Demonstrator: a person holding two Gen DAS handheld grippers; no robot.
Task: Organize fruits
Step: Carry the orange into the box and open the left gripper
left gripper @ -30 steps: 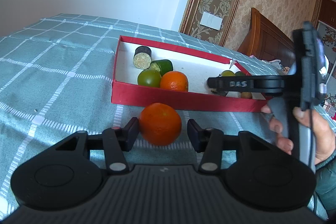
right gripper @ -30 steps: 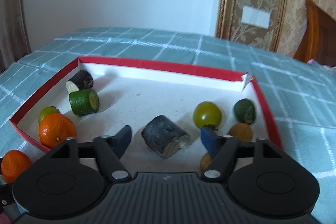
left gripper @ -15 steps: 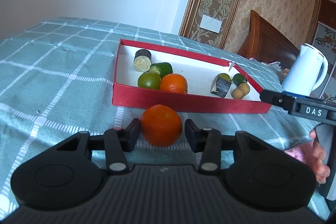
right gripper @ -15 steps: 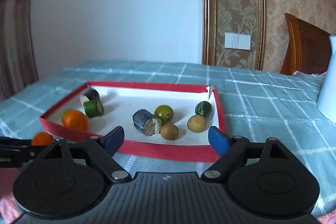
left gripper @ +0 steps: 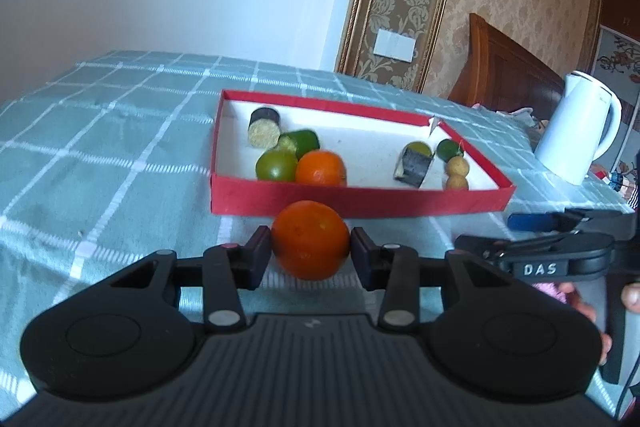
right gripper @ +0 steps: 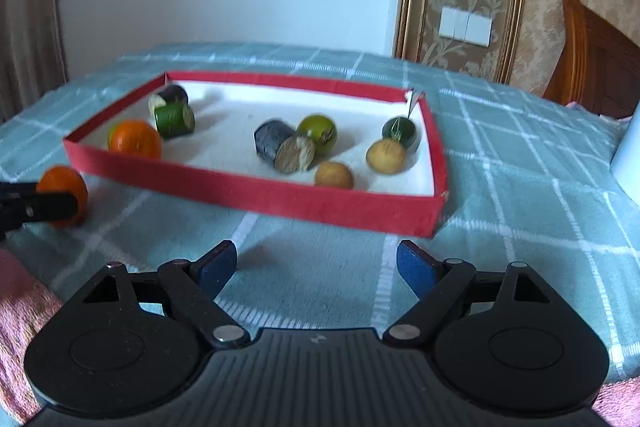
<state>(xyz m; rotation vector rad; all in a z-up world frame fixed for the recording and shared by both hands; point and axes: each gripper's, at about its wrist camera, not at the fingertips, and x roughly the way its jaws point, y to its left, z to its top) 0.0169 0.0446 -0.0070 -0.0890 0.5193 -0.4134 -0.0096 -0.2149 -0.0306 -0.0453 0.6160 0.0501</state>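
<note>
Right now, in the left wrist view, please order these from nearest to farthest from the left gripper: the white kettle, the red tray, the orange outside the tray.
1. Orange outside the tray: between the left gripper pads.
2. Red tray: just beyond it.
3. White kettle: far right, past the tray.

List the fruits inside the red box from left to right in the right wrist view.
orange → green cut piece → dark cut piece → round green fruit → brown ball → tan ball

Fruits in tray (left gripper: 360,205) — one orange (left gripper: 310,239) before it, kettle (left gripper: 576,131) right.
</note>
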